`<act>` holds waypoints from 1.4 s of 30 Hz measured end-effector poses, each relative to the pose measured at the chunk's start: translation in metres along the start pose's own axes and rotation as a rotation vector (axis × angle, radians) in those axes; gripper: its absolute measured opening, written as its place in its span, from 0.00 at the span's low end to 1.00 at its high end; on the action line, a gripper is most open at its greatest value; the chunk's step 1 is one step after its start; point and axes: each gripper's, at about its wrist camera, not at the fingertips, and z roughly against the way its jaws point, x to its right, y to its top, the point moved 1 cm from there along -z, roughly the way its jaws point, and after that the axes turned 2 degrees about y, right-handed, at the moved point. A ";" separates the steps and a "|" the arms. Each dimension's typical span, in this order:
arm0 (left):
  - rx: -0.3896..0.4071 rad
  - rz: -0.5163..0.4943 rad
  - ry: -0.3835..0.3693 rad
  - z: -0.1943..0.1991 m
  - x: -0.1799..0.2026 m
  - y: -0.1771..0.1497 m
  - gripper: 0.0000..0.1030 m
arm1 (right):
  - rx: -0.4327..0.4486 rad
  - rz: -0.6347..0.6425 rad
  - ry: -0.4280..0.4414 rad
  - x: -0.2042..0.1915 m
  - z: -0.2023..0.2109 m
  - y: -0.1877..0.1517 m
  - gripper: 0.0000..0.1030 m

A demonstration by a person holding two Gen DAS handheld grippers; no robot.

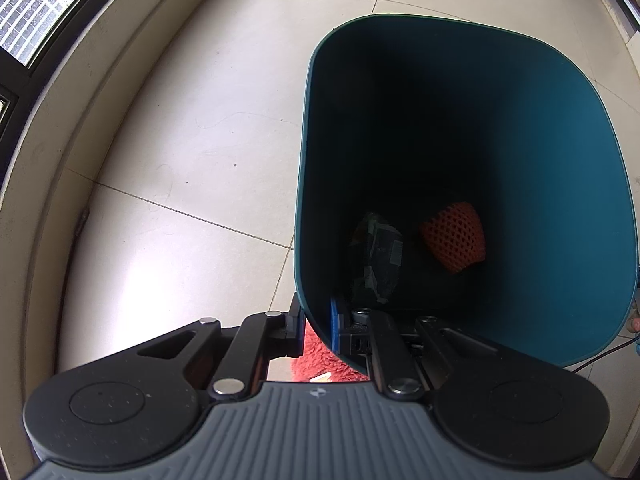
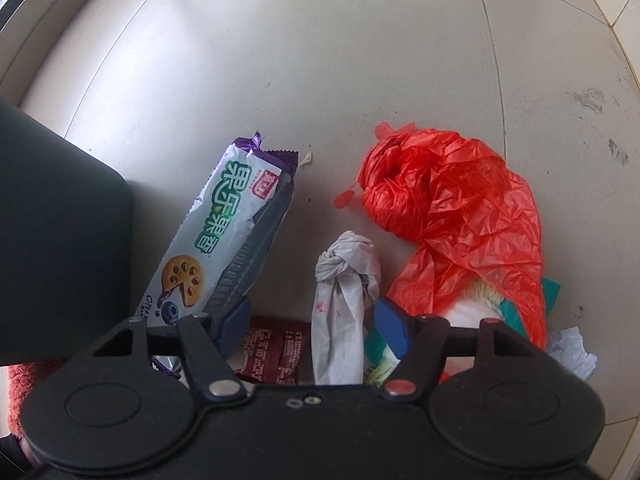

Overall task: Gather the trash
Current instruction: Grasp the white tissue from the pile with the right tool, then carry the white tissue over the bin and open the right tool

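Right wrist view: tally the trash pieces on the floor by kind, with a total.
Printed snack wrappers: 3 (biscuit wrapper, maroon wrapper, green-white wrapper)
Plastic bags: 1 (red bag)
Crumpled tissues: 2 (knotted tissue, small tissue)
Total: 6

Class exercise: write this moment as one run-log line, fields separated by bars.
left gripper: shut on bin rim | right gripper: open above knotted tissue | in bin: orange foam net, dark wrapper

Tiled floor (image 2: 280, 60), littered.
On it: biscuit wrapper (image 2: 216, 236), knotted grey rag (image 2: 344, 280), red plastic bag (image 2: 452, 208), crumpled paper (image 2: 572, 352), teal bin (image 1: 560, 200).
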 end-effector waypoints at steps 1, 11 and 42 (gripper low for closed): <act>0.000 0.000 0.001 0.000 0.000 0.000 0.10 | -0.004 -0.001 -0.007 0.000 -0.004 0.000 0.62; 0.001 -0.001 0.016 0.001 0.005 0.000 0.10 | -0.029 0.036 -0.093 -0.002 -0.025 -0.007 0.19; 0.009 -0.004 0.013 0.001 0.006 0.000 0.11 | 0.316 0.264 0.192 -0.136 0.273 0.013 0.00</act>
